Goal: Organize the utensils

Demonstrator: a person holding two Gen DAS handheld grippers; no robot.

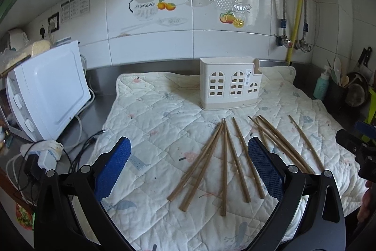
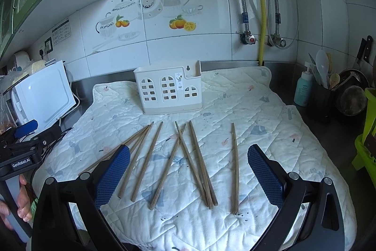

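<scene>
Several brown wooden chopsticks (image 1: 225,164) lie spread on a white quilted mat (image 1: 152,114), pointing toward a cream utensil holder (image 1: 229,85) with window cut-outs at the mat's back. The holder (image 2: 169,91) and the chopsticks (image 2: 181,164) show in the right wrist view too. My left gripper (image 1: 189,162) is open and empty, hovering over the mat near the left chopsticks. My right gripper (image 2: 189,167) is open and empty above the middle chopsticks; a single chopstick (image 2: 235,168) lies toward its right finger. The left gripper also shows at the left edge of the right wrist view (image 2: 30,133).
A white microwave (image 1: 47,91) stands left of the mat, with a power strip and cables (image 1: 44,154) in front. At the right are a teal bottle (image 2: 303,88), a dark pot of utensils (image 2: 326,95), a pan and a green rack (image 2: 366,145). Tiled wall with pipes behind.
</scene>
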